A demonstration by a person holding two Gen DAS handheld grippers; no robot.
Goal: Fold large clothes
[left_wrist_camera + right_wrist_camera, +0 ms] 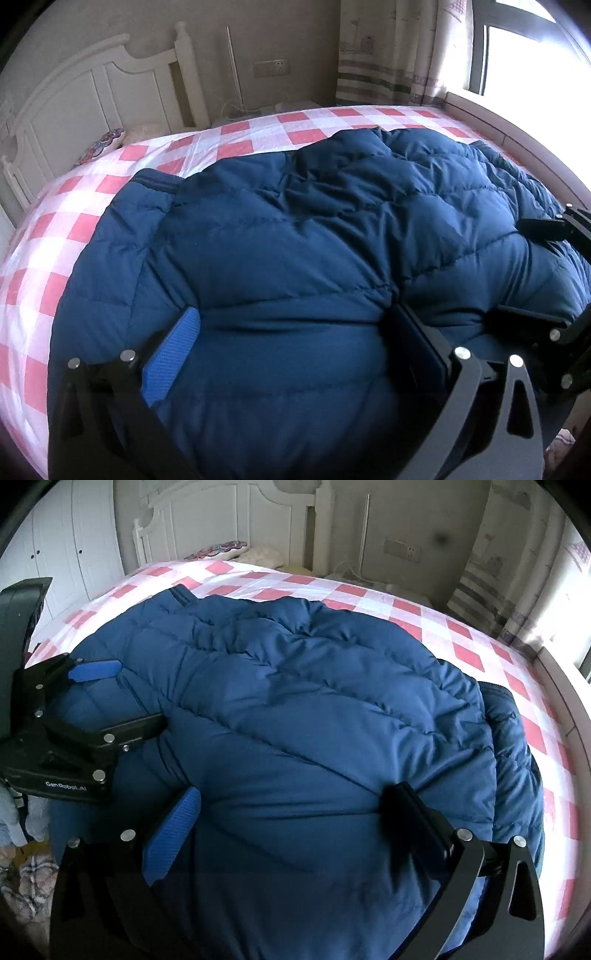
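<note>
Now | puffy quilted navy down jacket (314, 229) on pink-white checked bed (55, 258) | left gripper (295, 332) jaws spread wide over padding | right gripper (291, 808) jaws likewise spread, pressing fabric

Your blue jacket (295, 229) runs off the bottom edge in both views, hiding the bed's (74, 221) near edge. The jacket's bulk swallows each gripper's fingertips.
</note>
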